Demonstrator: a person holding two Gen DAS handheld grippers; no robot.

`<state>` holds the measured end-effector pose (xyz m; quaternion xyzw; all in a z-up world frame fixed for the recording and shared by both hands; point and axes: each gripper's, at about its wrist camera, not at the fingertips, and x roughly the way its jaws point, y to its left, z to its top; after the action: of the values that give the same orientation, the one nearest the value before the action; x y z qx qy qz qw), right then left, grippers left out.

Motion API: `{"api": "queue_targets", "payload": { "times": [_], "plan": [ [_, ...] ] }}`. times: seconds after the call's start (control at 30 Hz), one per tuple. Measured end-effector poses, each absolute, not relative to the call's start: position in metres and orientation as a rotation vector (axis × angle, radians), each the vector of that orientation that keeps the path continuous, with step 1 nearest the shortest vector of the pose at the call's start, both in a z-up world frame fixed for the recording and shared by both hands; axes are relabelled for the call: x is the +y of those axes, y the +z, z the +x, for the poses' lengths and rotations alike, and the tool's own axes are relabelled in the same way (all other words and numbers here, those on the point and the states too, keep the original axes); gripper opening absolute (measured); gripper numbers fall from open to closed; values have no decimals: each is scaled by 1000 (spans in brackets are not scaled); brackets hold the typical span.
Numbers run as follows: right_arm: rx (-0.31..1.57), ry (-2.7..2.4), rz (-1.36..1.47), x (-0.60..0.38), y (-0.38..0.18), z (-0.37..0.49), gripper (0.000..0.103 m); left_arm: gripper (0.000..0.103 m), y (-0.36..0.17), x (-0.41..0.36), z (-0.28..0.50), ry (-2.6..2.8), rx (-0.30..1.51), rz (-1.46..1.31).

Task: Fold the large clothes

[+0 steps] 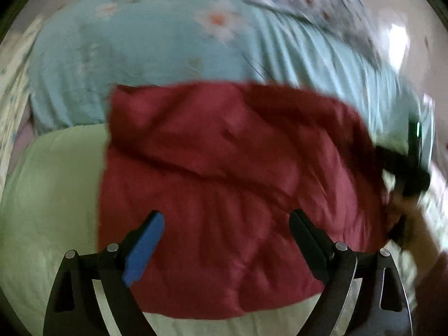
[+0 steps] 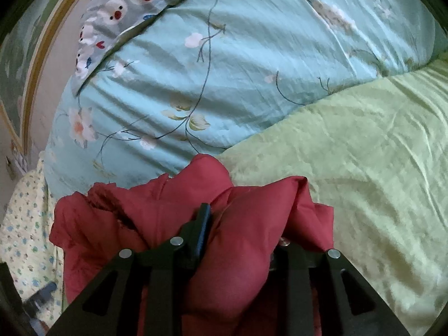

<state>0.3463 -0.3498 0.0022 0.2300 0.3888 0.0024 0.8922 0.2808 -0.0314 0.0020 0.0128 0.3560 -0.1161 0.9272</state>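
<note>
Red padded garment [image 1: 224, 184] was seen spread on the bed's green cover [image 1: 50, 196], partly folded. It was judged soft, puffy, light and likely slippery; best taken at an edge or corner. Left tool [image 1: 226, 224] was held open above the garment's near part, nothing gripped. Right tool [image 2: 243, 224] was clamped on a bunched fold of the garment, raised off the bed.
</note>
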Motion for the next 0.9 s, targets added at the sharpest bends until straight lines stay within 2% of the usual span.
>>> {"api": "queue_targets", "payload": {
  "times": [0.3, 0.47, 0.63, 0.7, 0.73, 0.77, 0.83, 0.9],
  "plan": [
    [855, 48, 566, -362, 28, 347, 38, 93, -35, -67, 325, -74, 778, 138],
    [810, 52, 501, -349, 66, 335, 50, 94, -38, -64, 353, -33, 790, 118],
    [792, 46, 356, -319, 92, 330, 58, 94, -43, -63, 380, -5, 807, 130],
    [783, 53, 398, -324, 98, 328, 62, 94, -43, -62, 388, 0, 818, 129],
    [781, 59, 453, -331, 98, 327, 70, 94, -43, -61, 392, 5, 823, 130],
    [773, 73, 531, -341, 98, 325, 72, 94, -42, -61, 394, 7, 827, 129],
    [729, 92, 622, -353, 105, 318, 72, 94, -43, -61, 403, 13, 836, 122],
    [729, 139, 511, -340, 116, 321, 72, 94, -44, -61, 411, 22, 847, 118]
  ]
}}
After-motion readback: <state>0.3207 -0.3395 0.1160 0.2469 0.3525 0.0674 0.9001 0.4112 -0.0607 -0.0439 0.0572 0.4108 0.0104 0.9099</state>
